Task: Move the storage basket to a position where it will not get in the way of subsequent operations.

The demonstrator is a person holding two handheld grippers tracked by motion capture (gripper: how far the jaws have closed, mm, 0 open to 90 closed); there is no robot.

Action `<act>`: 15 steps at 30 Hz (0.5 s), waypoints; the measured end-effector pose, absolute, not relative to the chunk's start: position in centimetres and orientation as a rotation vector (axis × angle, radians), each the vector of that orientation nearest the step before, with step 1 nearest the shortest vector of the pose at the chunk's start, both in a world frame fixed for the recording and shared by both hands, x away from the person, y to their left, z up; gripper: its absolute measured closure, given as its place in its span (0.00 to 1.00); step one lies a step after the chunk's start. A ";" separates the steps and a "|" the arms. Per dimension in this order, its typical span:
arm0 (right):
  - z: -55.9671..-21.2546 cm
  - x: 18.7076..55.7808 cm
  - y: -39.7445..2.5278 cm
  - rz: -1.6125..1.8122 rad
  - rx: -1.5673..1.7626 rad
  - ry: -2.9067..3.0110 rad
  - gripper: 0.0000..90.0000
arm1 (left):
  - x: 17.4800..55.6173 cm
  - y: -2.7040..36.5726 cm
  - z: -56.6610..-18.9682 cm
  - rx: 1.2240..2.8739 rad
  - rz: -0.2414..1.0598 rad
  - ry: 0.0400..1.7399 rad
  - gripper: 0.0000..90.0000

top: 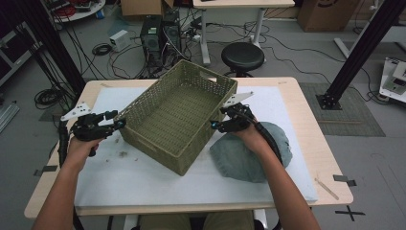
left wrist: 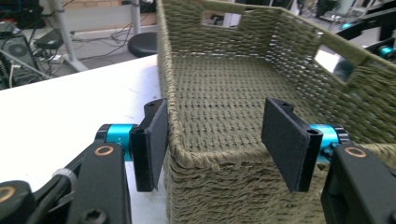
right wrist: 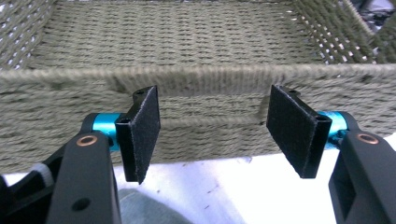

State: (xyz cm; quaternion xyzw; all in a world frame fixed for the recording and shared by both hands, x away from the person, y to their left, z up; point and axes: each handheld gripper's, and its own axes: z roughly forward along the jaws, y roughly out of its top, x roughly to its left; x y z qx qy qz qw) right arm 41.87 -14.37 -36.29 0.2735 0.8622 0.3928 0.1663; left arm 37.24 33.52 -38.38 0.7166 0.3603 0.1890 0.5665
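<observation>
The woven basket point(top: 178, 115) stands on the white mat point(top: 143, 177) in the middle of the tabletop point(top: 313, 143). It is turned diagonally: its long axis runs from the near-left part of the tabletop toward the far right corner, and its open side faces up. A handle opening is cut in the far short wall.

The left tool point(top: 116, 124) is at the basket's left corner, toward the left edge of the tabletop. In the left gripper view this tool point(left wrist: 219, 140) is open, with one jaw outside the wall and the other over the inside, so the rim is between them but not pressed.

The right tool point(top: 216, 126) is just beside the right long wall. In the right gripper view it point(right wrist: 217, 130) is open too, facing this wall, apart from it. A grey cloth point(top: 249, 155) lies under the right hand, near the right edge
</observation>
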 end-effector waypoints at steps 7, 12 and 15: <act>-36.8 41.8 -14.2 1.044 0.786 2.472 0.39 | 35.6 33.5 -38.3 1.697 0.421 0.809 0.47; -37.3 41.9 -13.4 1.008 0.764 2.486 0.42 | 34.3 33.5 -38.4 1.688 0.413 0.784 0.47; -37.4 42.0 -13.2 1.004 0.767 2.486 0.43 | 33.9 33.5 -38.5 1.684 0.415 0.782 0.46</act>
